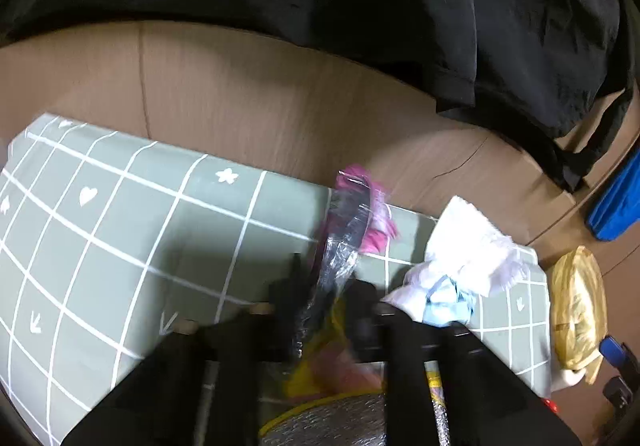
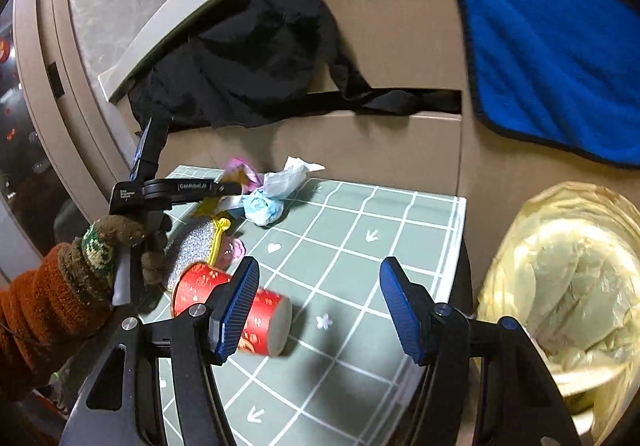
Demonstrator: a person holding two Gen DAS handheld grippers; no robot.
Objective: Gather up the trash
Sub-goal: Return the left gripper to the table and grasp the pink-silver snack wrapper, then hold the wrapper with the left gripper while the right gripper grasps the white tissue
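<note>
One line of writing can be read: "GenRobot.AI" in white on the black body of the left gripper (image 2: 236,188), seen from the right wrist view; a smaller white label beside it is too small to read. The red paper cup (image 2: 236,312) has a pale printed pattern, but no words are clear.

The left gripper (image 1: 324,294) has its jaws pressed onto a clear plastic wrapper (image 1: 344,238) with pink print, and the wrapper stands up from between the black fingers. Below it lie a yellow-edged silver scrub pad (image 1: 332,422) and some pink and yellow scraps, blurred. A hand in a brown knitted glove (image 2: 108,250) holds this gripper.

The right gripper (image 2: 320,310) has its jaws spread wide and holds nothing. Its left blue pad (image 2: 236,306) is in front of the red cup, which lies on its side on the green checked mat (image 2: 360,230); I cannot tell if they touch.

The trash is on the mat: the cup, the pad, a crumpled white tissue (image 1: 472,246) and a light blue ball of paper (image 2: 262,206) just beside it. A bin lined with a yellowish bag (image 2: 568,278) stands just beside the mat's right edge. Behind are a cardboard wall (image 1: 248,98), black cloth (image 2: 248,54) and a blue towel (image 2: 552,46).
</note>
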